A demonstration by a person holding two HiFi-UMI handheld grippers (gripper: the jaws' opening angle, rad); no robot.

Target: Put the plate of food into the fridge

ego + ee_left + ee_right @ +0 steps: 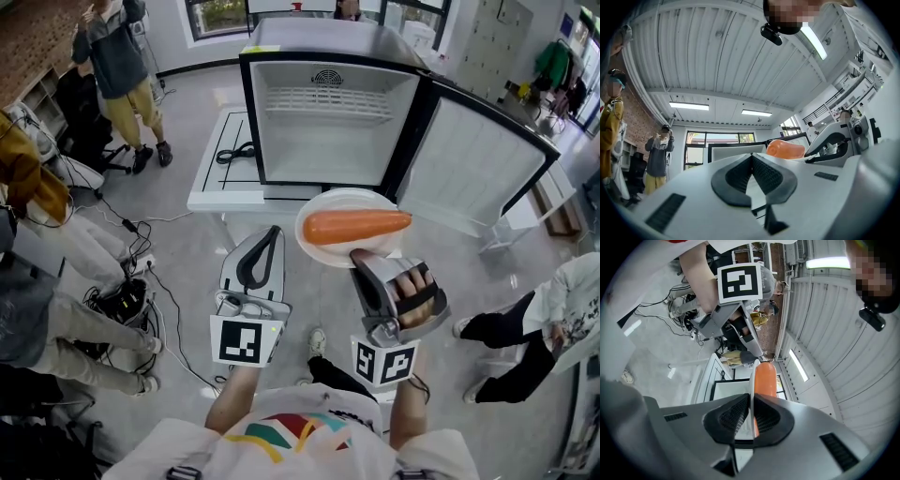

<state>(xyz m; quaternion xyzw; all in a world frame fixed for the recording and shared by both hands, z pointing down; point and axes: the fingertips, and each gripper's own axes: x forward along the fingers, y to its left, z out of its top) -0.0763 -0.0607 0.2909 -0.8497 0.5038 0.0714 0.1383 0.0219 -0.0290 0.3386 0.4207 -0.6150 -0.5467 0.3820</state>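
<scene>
A small black fridge (323, 131) stands open on a low white table, its door (478, 169) swung out to the right and its inside bare white. In front of it my right gripper (361, 255) is shut on the near rim of a white plate (347, 199) that carries an orange carrot (356, 226). The right gripper view shows the plate (752, 376) edge-on between the pads, with the carrot (765, 378) on it. My left gripper (272, 232) hovers just left of the plate, shut and holding nothing. The carrot (785, 149) shows to the right of the left gripper (751, 157).
The white table (220, 187) under the fridge carries a black cable (234, 152) on its left. One person (117, 66) stands at the back left and another sits at the right (553, 319). Cables and gear (122, 300) lie on the floor at left.
</scene>
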